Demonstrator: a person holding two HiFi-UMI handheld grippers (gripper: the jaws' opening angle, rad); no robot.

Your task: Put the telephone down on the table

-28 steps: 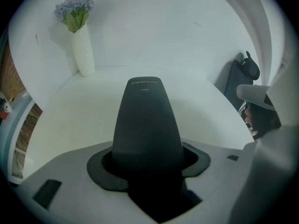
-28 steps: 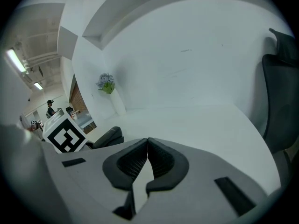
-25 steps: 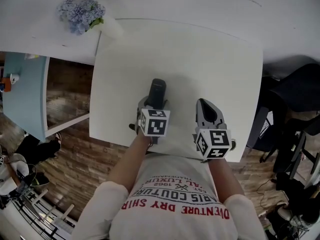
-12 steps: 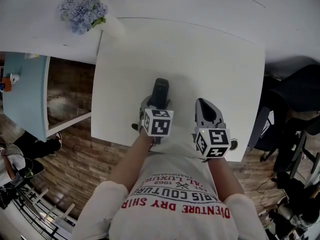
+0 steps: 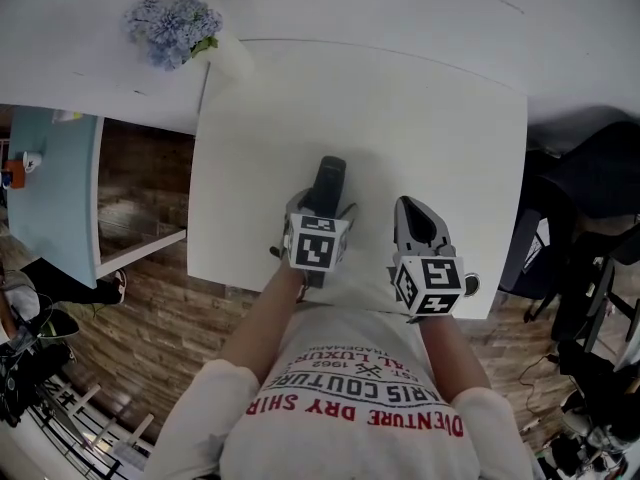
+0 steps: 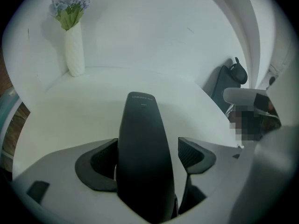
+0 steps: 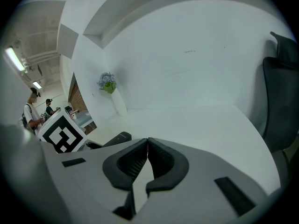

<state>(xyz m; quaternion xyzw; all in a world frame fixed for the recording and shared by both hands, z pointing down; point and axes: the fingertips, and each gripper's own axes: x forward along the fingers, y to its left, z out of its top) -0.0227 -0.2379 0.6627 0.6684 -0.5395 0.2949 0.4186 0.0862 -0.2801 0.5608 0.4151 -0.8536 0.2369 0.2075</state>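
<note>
left gripper (image 5: 322, 208): jaws opening as I watch; the telephone is between them; the right jaw stands clear of it
telephone (image 6: 142, 148): dark cordless handset; toward the 6 o'clock side of the white tabletop (image 5: 420, 118); far end points to 12 o'clock; I cannot tell whether it lies flat
right gripper (image 7: 147, 160): jaws clenched together on nothing; near the left gripper, at its 3 o'clock
vase (image 6: 74, 48): white, with blue flowers; at the tabletop's 11 o'clock corner; well apart from the telephone
</note>
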